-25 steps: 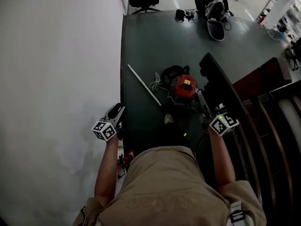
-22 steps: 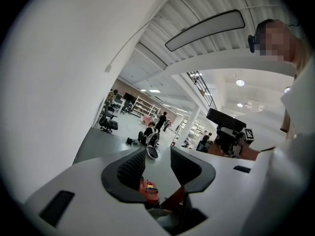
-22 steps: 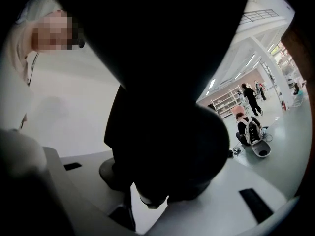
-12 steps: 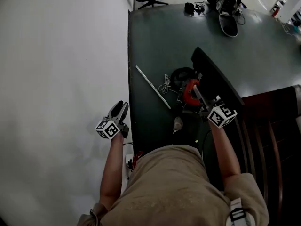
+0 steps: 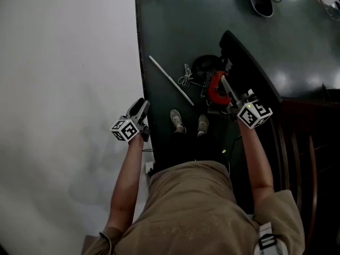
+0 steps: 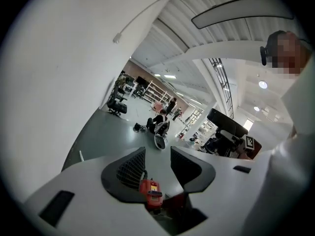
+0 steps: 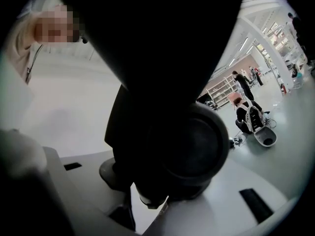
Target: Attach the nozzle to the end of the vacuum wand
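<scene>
Far left: left gripper (image 5: 139, 109), jaws spread wide and empty, with only the distant red vacuum body (image 6: 150, 192) showing through the gap in the left gripper view.

Ahead of that gripper and a little to its right: vacuum wand (image 5: 170, 80), flat on the dark floor (image 5: 175, 31), untouched and well apart from both grippers.

Between the two grippers, close to the body: two shoes (image 5: 177, 120), against a single shoe half a second ago. Evidently a step just completed, with the stance now squared up short of the wand.

Beyond the shoes: white cable (image 5: 186, 78), coiled black hose (image 5: 204, 65), then the red vacuum body, just left of the right gripper (image 5: 229, 93).

Right: right gripper clamped on the neck of the black nozzle (image 7: 187, 132), round socket facing its camera; long head apparently reaching ahead and to that gripper's right.

Compared with the earlier frame: whole floor group higher in the head view, mostly from head tilt and footing. Spacing from left gripper to wand much the same.

Reading for the task: nozzle in hand, wand not yet raised, joining not begun. Likely next: free left gripper down to the wand's near end.
</scene>
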Motion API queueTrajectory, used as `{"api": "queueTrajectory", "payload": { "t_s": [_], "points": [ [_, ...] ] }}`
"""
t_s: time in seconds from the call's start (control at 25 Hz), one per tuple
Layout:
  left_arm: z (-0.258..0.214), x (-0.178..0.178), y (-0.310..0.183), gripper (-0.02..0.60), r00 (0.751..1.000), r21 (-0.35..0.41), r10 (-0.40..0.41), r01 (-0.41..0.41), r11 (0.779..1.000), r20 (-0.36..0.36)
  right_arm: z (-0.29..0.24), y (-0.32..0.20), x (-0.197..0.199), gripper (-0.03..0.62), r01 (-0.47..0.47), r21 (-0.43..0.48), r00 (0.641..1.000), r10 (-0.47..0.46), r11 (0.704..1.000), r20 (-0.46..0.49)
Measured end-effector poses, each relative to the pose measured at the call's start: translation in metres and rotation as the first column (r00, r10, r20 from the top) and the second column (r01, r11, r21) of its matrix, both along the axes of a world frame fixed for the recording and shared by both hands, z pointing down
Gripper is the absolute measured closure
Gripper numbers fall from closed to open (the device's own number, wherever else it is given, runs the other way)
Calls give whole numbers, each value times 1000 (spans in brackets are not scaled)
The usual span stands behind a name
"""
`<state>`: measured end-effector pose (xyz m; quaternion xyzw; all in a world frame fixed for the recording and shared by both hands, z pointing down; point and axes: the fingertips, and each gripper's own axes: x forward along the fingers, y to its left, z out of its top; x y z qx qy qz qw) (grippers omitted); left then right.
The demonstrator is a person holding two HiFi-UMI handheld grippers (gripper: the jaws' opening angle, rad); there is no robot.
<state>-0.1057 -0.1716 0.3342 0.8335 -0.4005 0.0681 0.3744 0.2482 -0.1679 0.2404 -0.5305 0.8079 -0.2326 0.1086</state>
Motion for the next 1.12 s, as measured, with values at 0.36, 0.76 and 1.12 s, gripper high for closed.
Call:
{"api": "queueTrajectory", "payload": {
  "t_s": [0.36, 0.76, 1.12],
  "points": [
    [107, 38, -62, 414, 999, -85, 43, -42, 996, 11, 56, -44, 5, 431, -29, -23, 999, 28, 999, -16],
    [343, 2, -191, 413, 999, -311, 6, 7, 951, 42, 197, -153, -47, 431, -18, -130, 999, 14, 991, -29],
    [605, -40, -256, 394, 986, -437, -132, 162, 885, 98, 387, -224, -94, 431, -11, -164, 1000, 11, 986, -3]
  ]
}}
